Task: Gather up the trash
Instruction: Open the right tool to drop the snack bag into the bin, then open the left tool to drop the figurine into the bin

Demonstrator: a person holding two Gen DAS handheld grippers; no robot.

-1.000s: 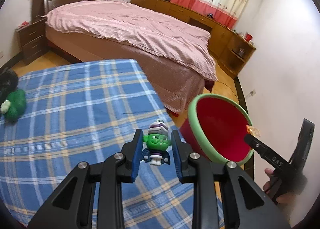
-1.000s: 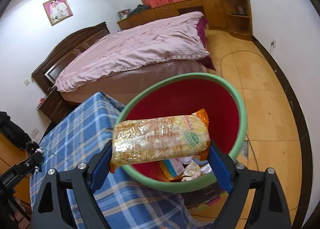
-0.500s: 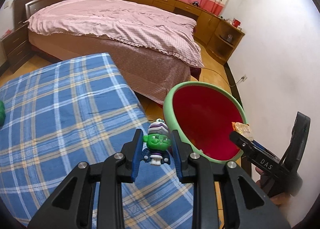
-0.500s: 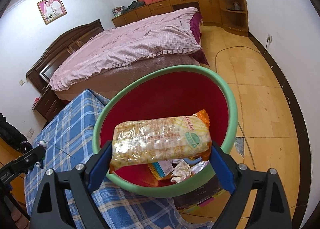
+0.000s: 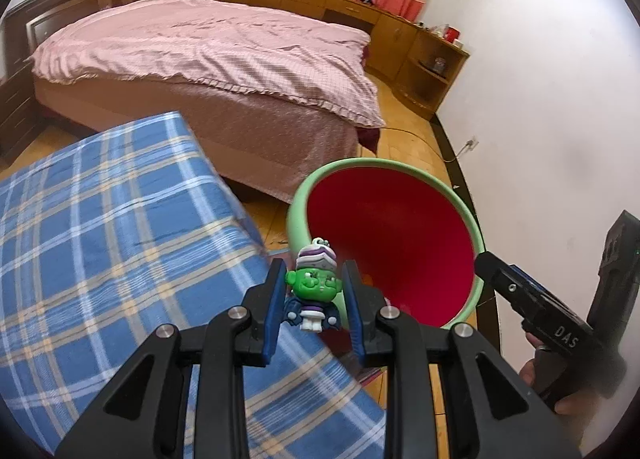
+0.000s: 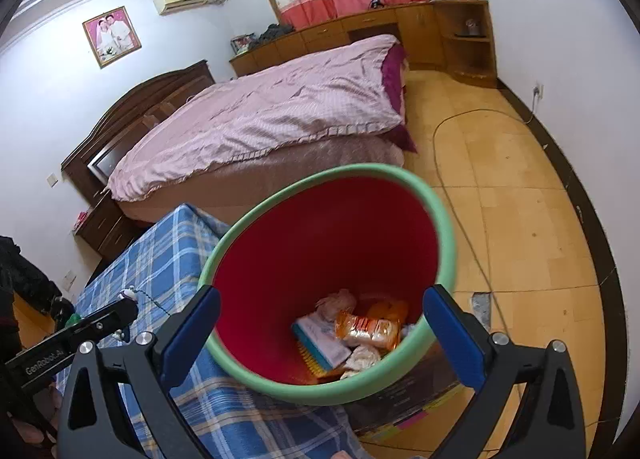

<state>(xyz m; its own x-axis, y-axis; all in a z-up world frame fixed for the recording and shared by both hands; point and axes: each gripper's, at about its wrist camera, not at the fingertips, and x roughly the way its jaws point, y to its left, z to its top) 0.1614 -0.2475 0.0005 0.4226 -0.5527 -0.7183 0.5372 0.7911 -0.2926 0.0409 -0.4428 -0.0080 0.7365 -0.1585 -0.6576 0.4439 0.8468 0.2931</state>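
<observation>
The left tool [image 5: 315, 309] is narrowed on a small green-faced toy figure [image 5: 315, 287], its blue pads pressing the figure's sides; the figure stands upright between them, striped cap on top. Under this tool lies the blue plaid cloth [image 5: 100, 243] of the counter, and just ahead and to its right is the green rim of the red trash bin [image 5: 390, 243], with the figure at the bin's near edge.

The right tool [image 6: 320, 333] stands wide, its jaws opening, with nothing pressed between the pads [image 6: 450, 335]. Straight below and ahead of it is the bin's mouth [image 6: 320, 255]. On the bin's bottom, past the tool's fingertips, lies an orange snack packet [image 6: 368, 330] among crumpled wrappers and a blue-edged box [image 6: 322, 345]. To this tool's left the plaid counter [image 6: 168, 255] touches the bin. Beyond the bin, a bed with a pink cover [image 6: 272, 111] and a tiled floor [image 6: 516, 195] with a cable across it.
</observation>
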